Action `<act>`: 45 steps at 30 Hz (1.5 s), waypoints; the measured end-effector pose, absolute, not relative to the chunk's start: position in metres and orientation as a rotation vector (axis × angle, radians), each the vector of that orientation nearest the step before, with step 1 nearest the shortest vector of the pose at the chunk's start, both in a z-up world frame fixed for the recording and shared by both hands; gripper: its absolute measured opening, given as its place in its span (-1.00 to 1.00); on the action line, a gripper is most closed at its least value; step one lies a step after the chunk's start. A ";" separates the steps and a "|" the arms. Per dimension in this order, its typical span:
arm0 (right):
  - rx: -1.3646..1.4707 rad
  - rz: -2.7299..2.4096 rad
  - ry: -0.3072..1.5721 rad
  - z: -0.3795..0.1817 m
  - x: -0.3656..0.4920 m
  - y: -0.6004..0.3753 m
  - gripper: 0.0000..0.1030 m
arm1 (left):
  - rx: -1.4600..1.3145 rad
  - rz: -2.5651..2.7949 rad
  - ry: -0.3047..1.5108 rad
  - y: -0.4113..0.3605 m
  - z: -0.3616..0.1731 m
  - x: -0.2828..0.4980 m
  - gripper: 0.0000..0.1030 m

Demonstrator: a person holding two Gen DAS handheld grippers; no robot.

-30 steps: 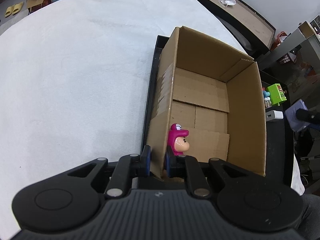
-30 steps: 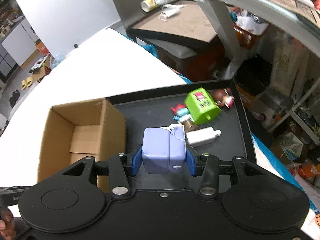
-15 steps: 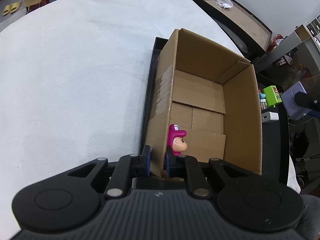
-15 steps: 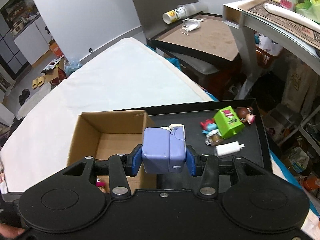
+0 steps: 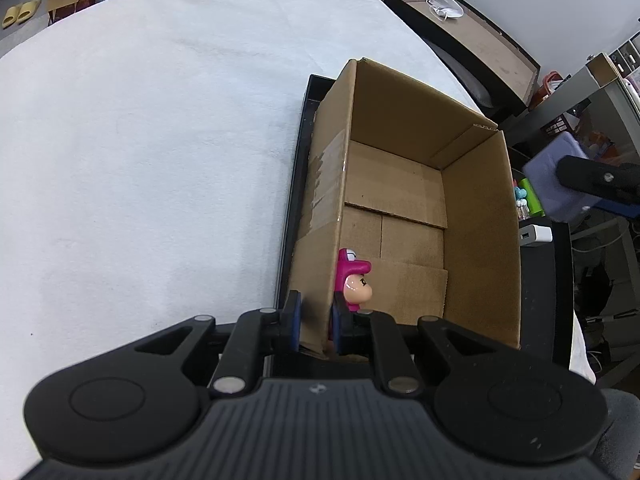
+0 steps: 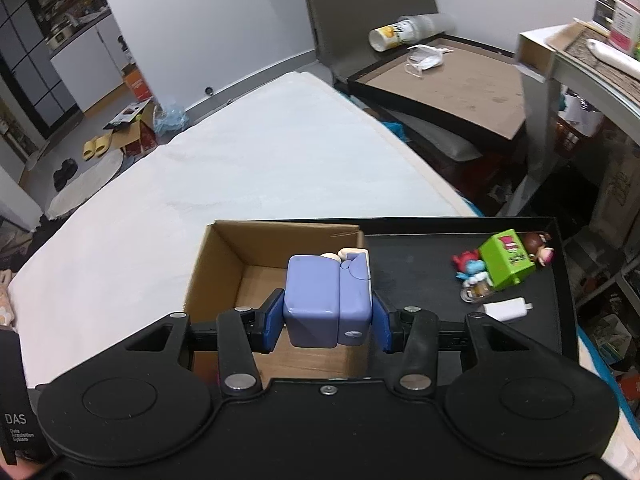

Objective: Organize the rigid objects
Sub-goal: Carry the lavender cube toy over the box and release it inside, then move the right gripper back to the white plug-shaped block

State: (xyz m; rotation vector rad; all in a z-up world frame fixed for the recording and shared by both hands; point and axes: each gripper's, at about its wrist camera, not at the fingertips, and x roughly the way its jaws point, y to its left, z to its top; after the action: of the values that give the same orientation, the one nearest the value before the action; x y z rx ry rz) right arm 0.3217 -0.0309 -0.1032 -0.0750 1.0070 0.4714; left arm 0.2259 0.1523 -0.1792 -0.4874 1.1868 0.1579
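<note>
Cardboard box stands open-topped on a black tray, its near-left wall clamped between the narrow jaws of the left gripper: one pad outside the wall, one inside. Just beyond the inside pad, a pink figurine lies on the box floor against that wall. Right gripper holds a lilac block toy squarely between its blue pads, hanging over the box's right-hand wall. Beyond and to the right of those jaws, on the tray: a green box toy, small figurines and a white charger, well apart from the grip.
</note>
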 end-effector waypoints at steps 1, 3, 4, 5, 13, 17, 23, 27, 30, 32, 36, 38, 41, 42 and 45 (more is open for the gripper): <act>-0.079 0.478 1.010 -0.105 0.321 -0.027 -0.14 | -0.489 0.157 1.187 0.152 -0.179 0.226 -0.73; -0.086 0.487 1.017 -0.107 0.319 -0.020 -0.14 | -0.490 0.155 1.186 0.153 -0.180 0.225 -0.73; -0.088 0.491 1.022 -0.109 0.319 -0.016 -0.14 | -0.491 0.153 1.186 0.153 -0.180 0.225 -0.73; -0.090 0.496 1.026 -0.111 0.318 -0.013 -0.14 | -0.491 0.152 1.186 0.153 -0.180 0.225 -0.73; -0.125 0.528 1.058 -0.123 0.316 0.017 -0.14 | -0.506 0.143 1.184 0.158 -0.182 0.225 -0.72; -0.136 0.544 1.058 -0.124 0.316 0.029 -0.14 | -0.515 0.140 1.184 0.159 -0.183 0.225 -0.72; -0.142 0.570 1.045 -0.121 0.319 0.044 -0.14 | -0.519 0.138 1.183 0.161 -0.184 0.225 -0.72; -0.108 0.588 1.005 -0.114 0.322 0.049 -0.11 | -0.524 0.140 1.183 0.161 -0.184 0.225 -0.72; -0.109 0.586 1.002 -0.112 0.324 0.047 -0.10 | -0.517 0.145 1.183 0.161 -0.184 0.225 -0.74; -0.107 0.582 1.010 -0.112 0.325 0.044 -0.09 | -0.525 0.148 1.177 0.161 -0.184 0.225 -0.73; -0.101 0.568 1.022 -0.114 0.325 0.035 -0.06 | -0.530 0.141 1.179 0.162 -0.185 0.226 -0.73; -0.098 0.561 1.029 -0.116 0.325 0.029 -0.03 | -0.527 0.140 1.180 0.161 -0.185 0.227 -0.72; -0.088 0.546 1.043 -0.119 0.327 0.019 0.01 | -0.524 0.142 1.180 0.160 -0.184 0.228 -0.73; -0.085 0.542 1.047 -0.120 0.327 0.015 0.01 | -0.522 0.144 1.181 0.159 -0.185 0.228 -0.73; -0.079 0.526 1.053 -0.120 0.326 0.004 0.06 | -0.518 0.147 1.181 0.159 -0.185 0.229 -0.72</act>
State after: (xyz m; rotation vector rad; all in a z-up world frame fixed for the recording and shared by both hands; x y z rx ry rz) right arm 0.3265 0.0042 -0.1204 -0.0785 1.0532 0.5262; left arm 0.2286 0.1585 -0.1848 -0.5183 1.1812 0.1469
